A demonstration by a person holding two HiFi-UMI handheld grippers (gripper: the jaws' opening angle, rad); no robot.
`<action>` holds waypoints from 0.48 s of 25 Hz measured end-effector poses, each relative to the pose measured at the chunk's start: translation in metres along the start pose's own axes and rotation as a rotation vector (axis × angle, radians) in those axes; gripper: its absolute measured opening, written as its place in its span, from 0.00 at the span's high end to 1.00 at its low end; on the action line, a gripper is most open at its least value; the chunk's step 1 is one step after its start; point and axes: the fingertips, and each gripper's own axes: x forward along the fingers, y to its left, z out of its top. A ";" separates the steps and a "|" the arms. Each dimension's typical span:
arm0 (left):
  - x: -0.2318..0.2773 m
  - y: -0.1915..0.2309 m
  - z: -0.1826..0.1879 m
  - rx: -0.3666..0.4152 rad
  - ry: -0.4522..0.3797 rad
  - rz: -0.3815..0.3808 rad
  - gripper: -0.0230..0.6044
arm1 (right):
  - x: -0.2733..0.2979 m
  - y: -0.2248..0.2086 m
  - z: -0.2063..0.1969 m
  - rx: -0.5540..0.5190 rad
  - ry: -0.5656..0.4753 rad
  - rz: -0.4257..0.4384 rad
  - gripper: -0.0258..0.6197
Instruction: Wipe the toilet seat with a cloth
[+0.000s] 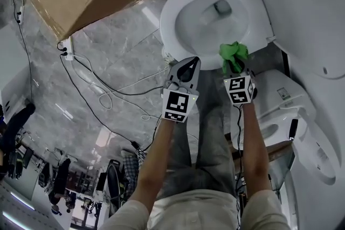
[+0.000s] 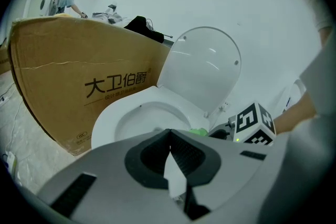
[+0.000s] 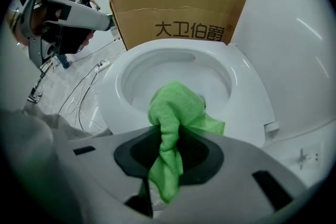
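Marble floor (image 1: 118, 46) is surrounding the toilet seat (image 1: 170, 19), lying just ahead of the right tool (image 1: 235, 68) gripping the cloth (image 1: 233, 54); left tool (image 1: 192, 63) is idling closed, empty.

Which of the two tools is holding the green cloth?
The right tool, jaws clamped on the green cloth; the left tool is shut and empty.

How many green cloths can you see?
1. The green cloth is pinched in the right gripper, by the near edge of the toilet seat. The left gripper is shut with no cloth. Another could be hidden behind the cardboard box.
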 end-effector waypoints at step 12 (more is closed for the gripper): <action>-0.023 0.019 -0.026 -0.036 0.031 0.032 0.94 | 0.005 0.053 0.007 -0.061 0.014 0.073 0.82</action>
